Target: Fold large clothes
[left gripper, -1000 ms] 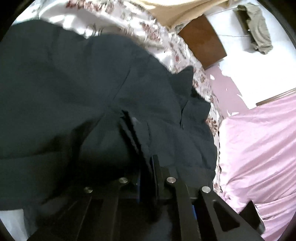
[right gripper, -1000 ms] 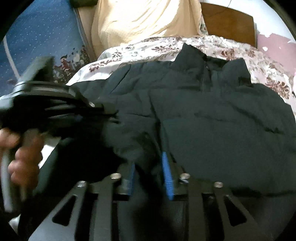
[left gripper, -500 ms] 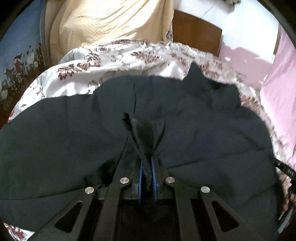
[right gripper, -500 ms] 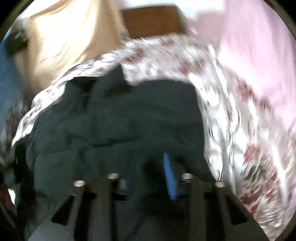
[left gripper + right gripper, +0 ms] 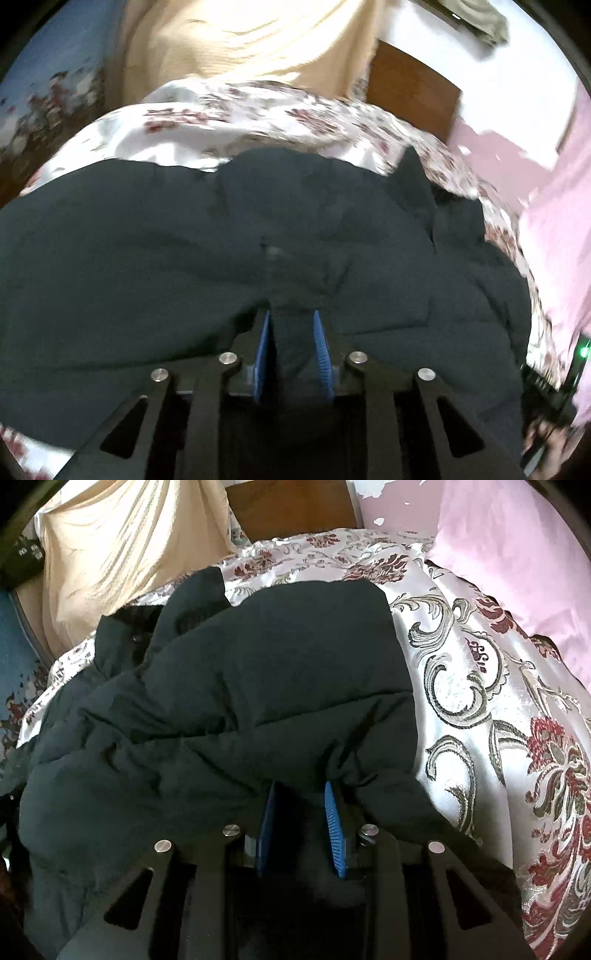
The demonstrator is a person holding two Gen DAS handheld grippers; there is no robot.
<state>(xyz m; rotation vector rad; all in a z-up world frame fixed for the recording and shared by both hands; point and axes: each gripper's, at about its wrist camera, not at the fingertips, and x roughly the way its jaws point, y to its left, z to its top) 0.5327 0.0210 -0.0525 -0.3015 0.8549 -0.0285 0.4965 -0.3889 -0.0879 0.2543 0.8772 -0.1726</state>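
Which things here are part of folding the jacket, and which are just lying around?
Part of the job: dark jacket, left gripper, right gripper.

Lying about: floral bedspread, pink sheet, cream cloth, wooden headboard.

I see a bed under a floral satin bedspread [image 5: 480,686], a cream curtain [image 5: 122,554] hanging behind it. A brown wooden headboard [image 5: 291,506] meets a peeling pink wall [image 5: 491,155]; a pink sheet [image 5: 517,554] lies at right.
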